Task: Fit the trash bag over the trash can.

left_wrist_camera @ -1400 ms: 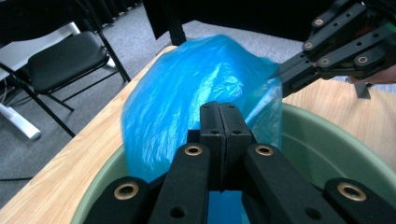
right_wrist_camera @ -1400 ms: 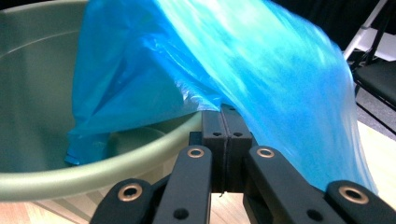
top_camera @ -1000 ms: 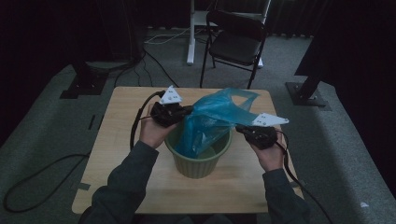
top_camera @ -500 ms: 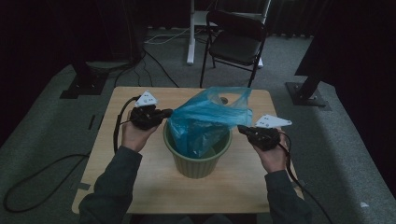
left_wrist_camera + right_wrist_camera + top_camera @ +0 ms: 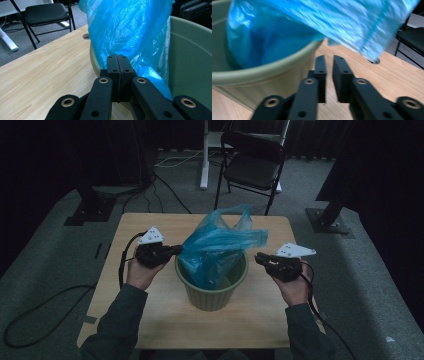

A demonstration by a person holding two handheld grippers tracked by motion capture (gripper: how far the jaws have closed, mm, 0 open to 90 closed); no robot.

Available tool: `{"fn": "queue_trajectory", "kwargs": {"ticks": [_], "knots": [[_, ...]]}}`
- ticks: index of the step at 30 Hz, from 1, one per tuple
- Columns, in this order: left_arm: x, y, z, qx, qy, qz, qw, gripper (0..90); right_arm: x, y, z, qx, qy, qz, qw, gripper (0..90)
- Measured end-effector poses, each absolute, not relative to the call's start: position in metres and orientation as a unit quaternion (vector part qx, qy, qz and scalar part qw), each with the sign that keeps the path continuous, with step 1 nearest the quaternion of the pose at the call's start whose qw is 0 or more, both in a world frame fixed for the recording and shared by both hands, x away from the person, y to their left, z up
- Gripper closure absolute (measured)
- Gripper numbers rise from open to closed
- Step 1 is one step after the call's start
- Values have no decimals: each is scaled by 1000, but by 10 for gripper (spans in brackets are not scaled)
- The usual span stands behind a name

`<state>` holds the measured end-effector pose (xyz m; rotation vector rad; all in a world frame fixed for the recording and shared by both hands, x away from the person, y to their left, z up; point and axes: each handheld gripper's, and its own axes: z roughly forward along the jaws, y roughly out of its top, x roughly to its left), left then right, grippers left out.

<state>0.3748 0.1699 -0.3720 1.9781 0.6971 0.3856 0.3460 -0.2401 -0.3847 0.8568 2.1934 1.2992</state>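
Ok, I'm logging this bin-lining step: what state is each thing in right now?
Blue bag: partly inside bin, top bunched above the rim.
Green bin: upright on the table.
Left gripper: fingers shut on the bag's edge.
Right gripper: fingers slightly apart, holding nothing.
Folding chair: unfolded, empty.

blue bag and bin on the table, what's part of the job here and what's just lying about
In the job: blue bag, green bin, left gripper pinching the bag's edge, right gripper empty beside the bin.
Lying about: black folding chair, floor cables.
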Motion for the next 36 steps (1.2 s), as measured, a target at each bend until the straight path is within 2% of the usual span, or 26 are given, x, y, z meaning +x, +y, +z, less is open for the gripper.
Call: {"fn": "queue_trajectory", "kwargs": {"ticks": [6, 9, 17, 36], "knots": [[372, 168, -374, 815, 275, 154, 486, 895, 346, -235, -374, 298, 794, 481, 223, 689], [370, 165, -375, 817, 268, 149, 489, 895, 350, -228, -365, 293, 794, 483, 224, 619], [369, 158, -377, 825, 261, 148, 479, 894, 363, -211, -350, 282, 795, 490, 220, 550], [366, 150, -380, 847, 238, 134, 457, 894, 383, -177, -325, 253, 807, 492, 204, 496]]}}
